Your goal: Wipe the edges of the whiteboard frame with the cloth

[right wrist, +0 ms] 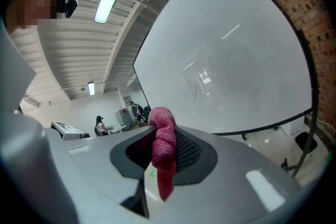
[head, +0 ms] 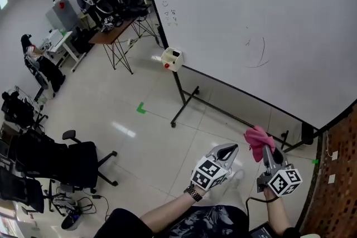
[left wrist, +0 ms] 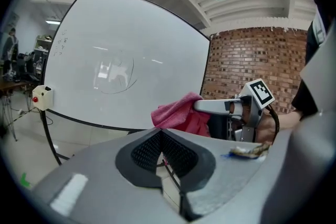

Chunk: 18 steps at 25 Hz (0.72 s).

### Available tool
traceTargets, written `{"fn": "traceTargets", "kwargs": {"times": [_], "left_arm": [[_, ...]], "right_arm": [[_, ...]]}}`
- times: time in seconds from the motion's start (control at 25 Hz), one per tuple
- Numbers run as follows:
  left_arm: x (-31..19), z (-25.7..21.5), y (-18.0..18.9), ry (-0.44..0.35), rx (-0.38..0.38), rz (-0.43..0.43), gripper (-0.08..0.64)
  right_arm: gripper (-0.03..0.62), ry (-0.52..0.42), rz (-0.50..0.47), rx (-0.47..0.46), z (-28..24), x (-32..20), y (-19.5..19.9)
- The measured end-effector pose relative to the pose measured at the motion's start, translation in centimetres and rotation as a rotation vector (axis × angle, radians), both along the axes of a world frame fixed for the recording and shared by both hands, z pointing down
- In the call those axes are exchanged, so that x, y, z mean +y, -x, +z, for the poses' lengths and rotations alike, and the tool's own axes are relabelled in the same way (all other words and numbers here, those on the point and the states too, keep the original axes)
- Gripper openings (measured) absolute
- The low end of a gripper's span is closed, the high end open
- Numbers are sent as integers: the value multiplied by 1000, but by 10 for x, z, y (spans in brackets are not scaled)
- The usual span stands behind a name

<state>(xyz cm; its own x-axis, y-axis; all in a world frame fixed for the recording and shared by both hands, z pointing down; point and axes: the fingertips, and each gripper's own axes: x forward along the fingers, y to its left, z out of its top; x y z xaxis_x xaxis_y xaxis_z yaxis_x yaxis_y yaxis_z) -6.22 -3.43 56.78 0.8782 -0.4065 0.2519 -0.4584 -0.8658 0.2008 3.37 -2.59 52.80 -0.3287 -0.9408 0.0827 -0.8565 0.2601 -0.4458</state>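
Right gripper [head: 269, 154] jaws clamped on pink terry cloth [head: 256, 140], lower right of frame, well short of black whiteboard frame [head: 234, 88]. Left gripper [head: 226, 150] jaws together, empty. Wiping likely not begun; all edges left.

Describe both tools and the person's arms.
The left tool and right tool are grey with black pads. Each carries a white cube of black square markers. A black cable runs from the right one. The left wrist wears a watch; no sleeves reach the forearms.
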Motion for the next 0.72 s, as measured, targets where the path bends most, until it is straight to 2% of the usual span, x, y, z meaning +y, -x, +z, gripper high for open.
{"fn": "traceTargets", "kwargs": {"times": [0.12,0.32,0.52,0.72], "left_arm": [[23,-14,8,-5,38,13,2],[47,-41,13,-24,102,20,2],[55,-60,24,-31,138,-17,2],[93,-98,-10,-102,152,-3,2]], "right_arm": [[75,-30,2,5,-17,21,12],[75,-81,24,10,-39,48,10],[75,-159,25,107,-71,69,7],[75,-235,71,227,-103,112,-19]]}}
